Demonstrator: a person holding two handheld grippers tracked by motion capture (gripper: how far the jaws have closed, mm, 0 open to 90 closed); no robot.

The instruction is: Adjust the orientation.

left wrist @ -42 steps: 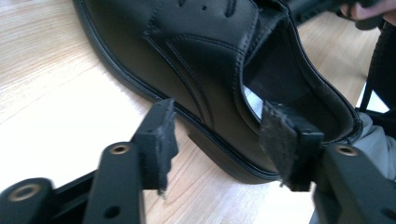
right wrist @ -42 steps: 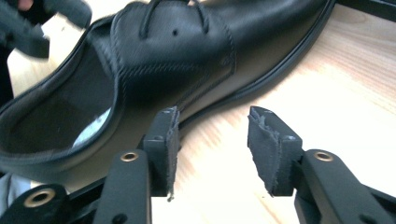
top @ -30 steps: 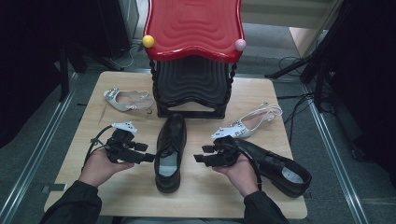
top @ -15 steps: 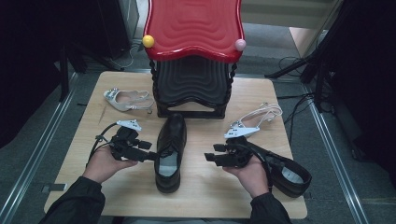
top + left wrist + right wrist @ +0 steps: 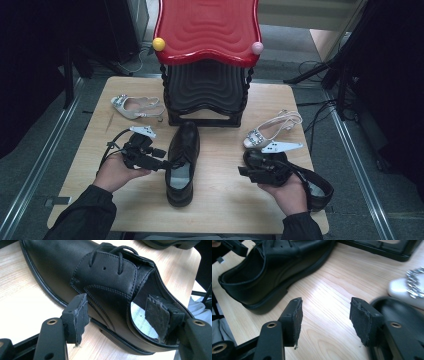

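Jaws of the left gripper (image 5: 117, 320) straddle the near wall of the centre black shoe (image 5: 182, 162), apparently not pressing. Right gripper (image 5: 325, 320), jaws just opening, holds nothing beside the second black shoe (image 5: 312, 182) on the table (image 5: 220, 210).

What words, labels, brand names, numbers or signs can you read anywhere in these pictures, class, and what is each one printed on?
None can be read.
The insole of the black shoe shows a faint grid pattern, no letters.
The red stool, the two pale sandals and the wooden table carry no legible print.
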